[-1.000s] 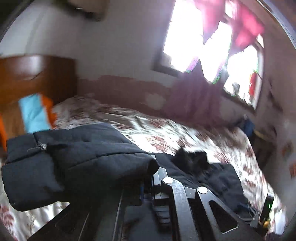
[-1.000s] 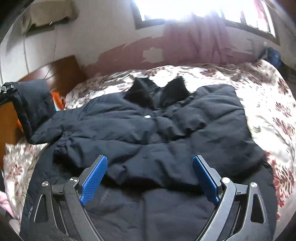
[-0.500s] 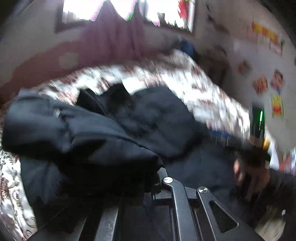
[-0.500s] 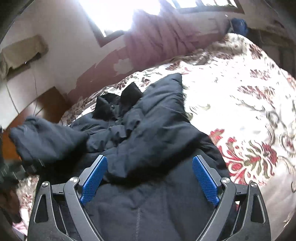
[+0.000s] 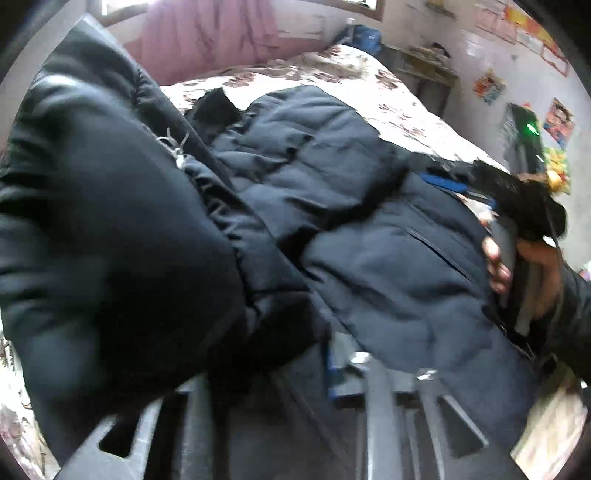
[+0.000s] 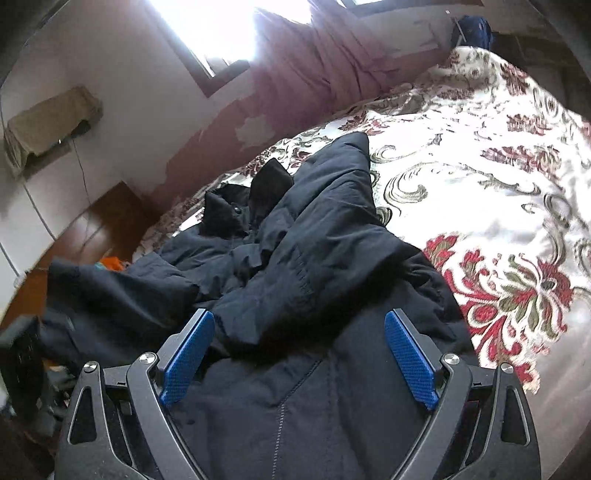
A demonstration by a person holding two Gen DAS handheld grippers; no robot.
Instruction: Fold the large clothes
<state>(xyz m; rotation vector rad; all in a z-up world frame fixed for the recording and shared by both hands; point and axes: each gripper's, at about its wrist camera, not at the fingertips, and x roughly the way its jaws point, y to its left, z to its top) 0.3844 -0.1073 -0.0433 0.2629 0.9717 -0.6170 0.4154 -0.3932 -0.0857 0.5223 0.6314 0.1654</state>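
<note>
Swung across from over the headboard side, the left gripper (image 5: 295,373) now points steeply down over the middle of the dark padded jacket (image 6: 314,258), and the sleeve (image 5: 110,240) it carried has come with it, so that the sleeve now lies draped over the gripper's near side and across the jacket's body instead of hanging out over the bedspread. Its jaws have just been opening: a strip of blue pad (image 5: 330,373) shows in the gap, the sleeve cloth still sits between and over the fingers, and blur and cloth hide whether the pads still press on it, so I cannot tell if the sleeve is let go. The right gripper (image 6: 297,363) hovers low over the jacket's hem end with its two blue pads (image 6: 410,360) spread wide and nothing between them but the cloth lying beneath; it is released. In the left wrist view a hand (image 5: 524,273) wraps the right gripper's handle at the right edge, a dark cuff behind it. The jacket lies on the floral bedspread (image 6: 498,229), collar toward the wall, its other sleeve already folded over the front, its right edge just beside a large red flower in the print. A pink curtain (image 6: 325,62) hangs below the bright window (image 6: 229,26), and a wooden headboard (image 6: 85,236) stands at the left.
</note>
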